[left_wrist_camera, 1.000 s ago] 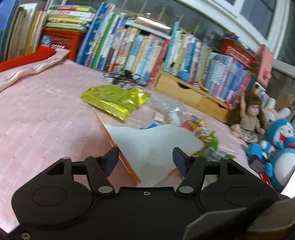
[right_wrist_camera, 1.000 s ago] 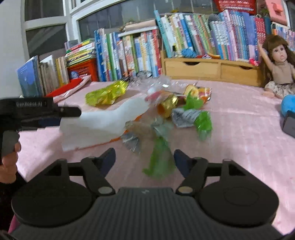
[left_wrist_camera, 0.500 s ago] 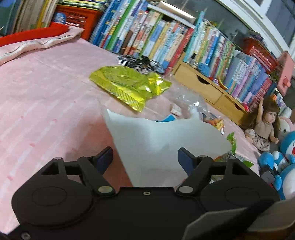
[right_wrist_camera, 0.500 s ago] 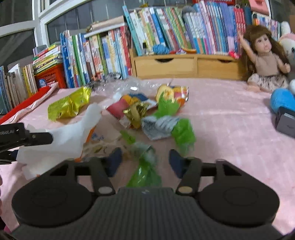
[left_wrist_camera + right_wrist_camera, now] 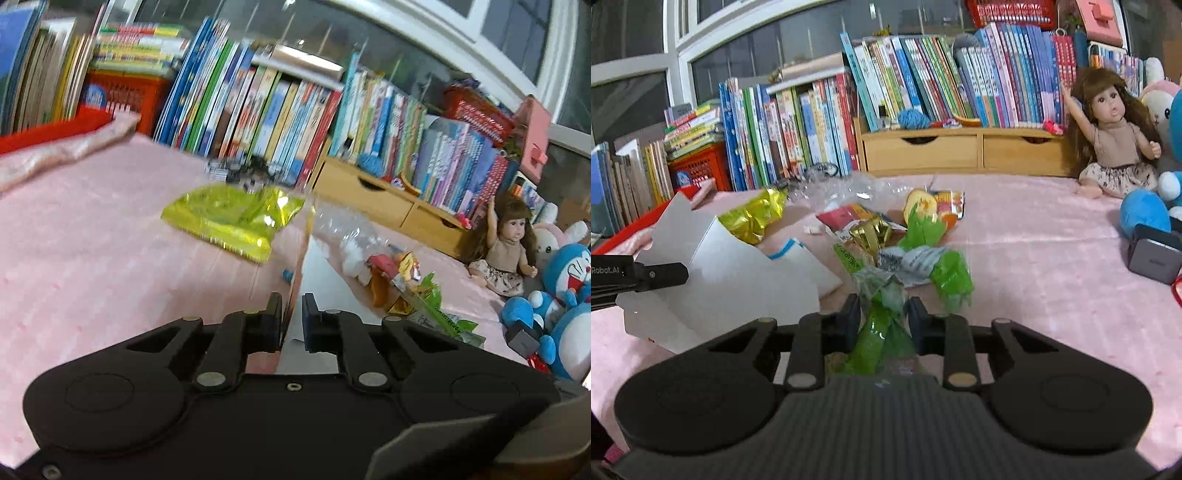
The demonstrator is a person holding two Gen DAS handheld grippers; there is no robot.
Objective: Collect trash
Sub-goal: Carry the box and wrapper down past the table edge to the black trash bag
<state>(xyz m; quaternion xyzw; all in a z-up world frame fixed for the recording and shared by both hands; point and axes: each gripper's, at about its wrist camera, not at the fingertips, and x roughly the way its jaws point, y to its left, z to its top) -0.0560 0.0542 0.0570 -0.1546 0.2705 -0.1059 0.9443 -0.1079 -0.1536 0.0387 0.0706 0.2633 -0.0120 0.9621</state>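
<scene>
Green wrapper (image 5: 877, 332) pinched in right hand-held gripper (image 5: 881, 314)

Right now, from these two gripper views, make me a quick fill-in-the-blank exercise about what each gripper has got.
1. The right gripper is shut on a ____ wrapper.
2. The left gripper pinches the edge of a white ____ box.
3. The doll sits in front of the ____.

Missing words: green; paper; books

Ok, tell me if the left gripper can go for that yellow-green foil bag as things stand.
Probably not yet. The left gripper is shut on the white paper bag's edge, so its jaws are taken. The yellow-green foil bag lies uncovered ahead on the pink cloth, so the path itself looks free.
</scene>
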